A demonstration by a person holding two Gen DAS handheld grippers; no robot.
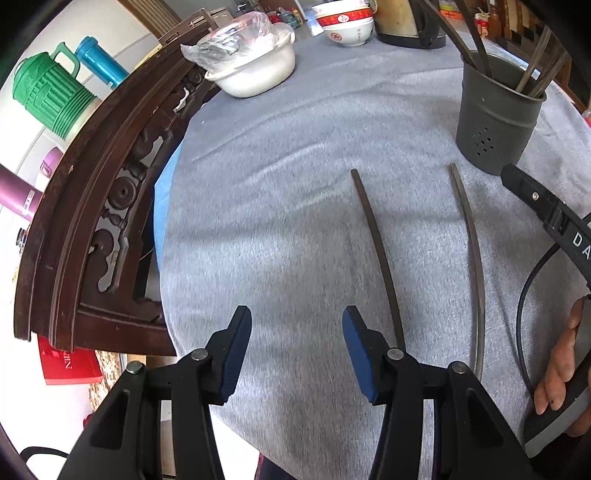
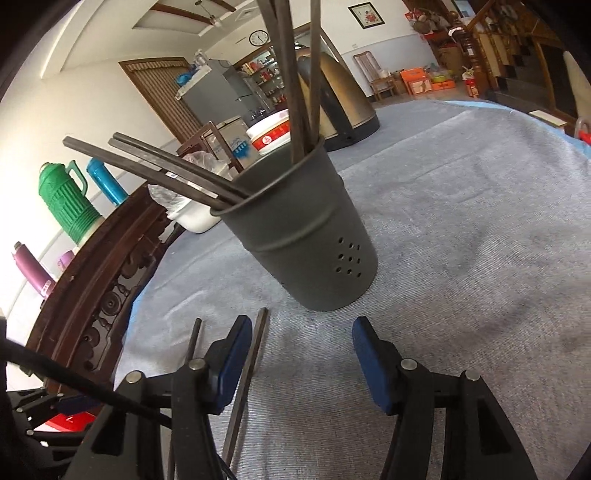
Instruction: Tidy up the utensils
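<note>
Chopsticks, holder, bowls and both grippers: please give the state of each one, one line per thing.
Left gripper: jaws open, empty.
Right gripper: jaws open, empty.
Two loose chopsticks: lying flat on the grey cloth, apart, outside the holder.
Chopstick holder: upright, several chopsticks inside, leaning on its rim.
White basin: upright, plastic bag on top.
Bowls: stacked, upright.

Two chopsticks (image 1: 380, 254) before holder (image 1: 495, 122)
</note>
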